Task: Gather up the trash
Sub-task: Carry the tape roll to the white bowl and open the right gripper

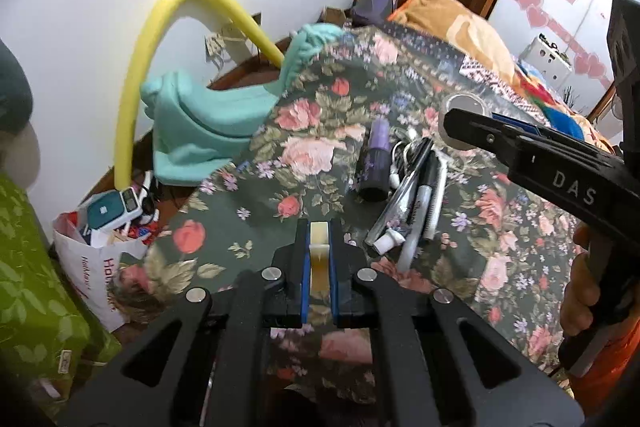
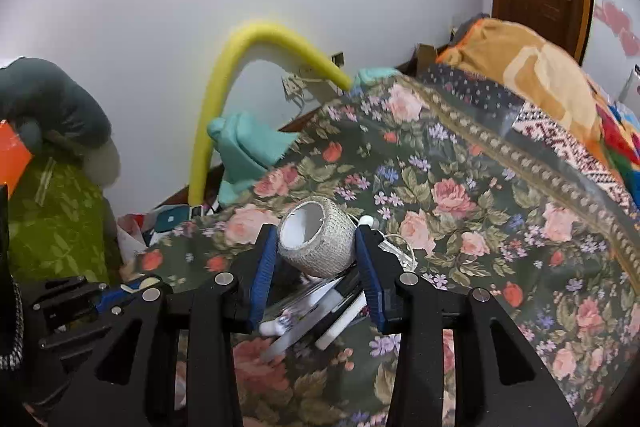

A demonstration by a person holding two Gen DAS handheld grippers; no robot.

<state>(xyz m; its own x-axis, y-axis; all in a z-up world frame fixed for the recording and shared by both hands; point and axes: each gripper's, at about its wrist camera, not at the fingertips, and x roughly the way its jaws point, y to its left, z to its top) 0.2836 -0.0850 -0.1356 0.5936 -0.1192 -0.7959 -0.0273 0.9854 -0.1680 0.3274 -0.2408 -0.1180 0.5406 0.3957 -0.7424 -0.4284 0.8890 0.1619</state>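
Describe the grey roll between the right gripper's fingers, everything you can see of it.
The grey roll is a short, wide cylinder with a woven, mesh-like grey outside and a smooth white hollow core. It is tilted, its open end facing up and left. It sits between the blue pads of the right gripper, above the pile of pens and tubes on the flowered bedspread. Both pads appear to touch its sides, so it looks gripped.

A bed under a floral blanket [image 1: 320, 131] — a purple tube [image 1: 376, 159], pens [image 1: 424, 187] and toothpaste tube [image 1: 390, 215] lie clustered on it.
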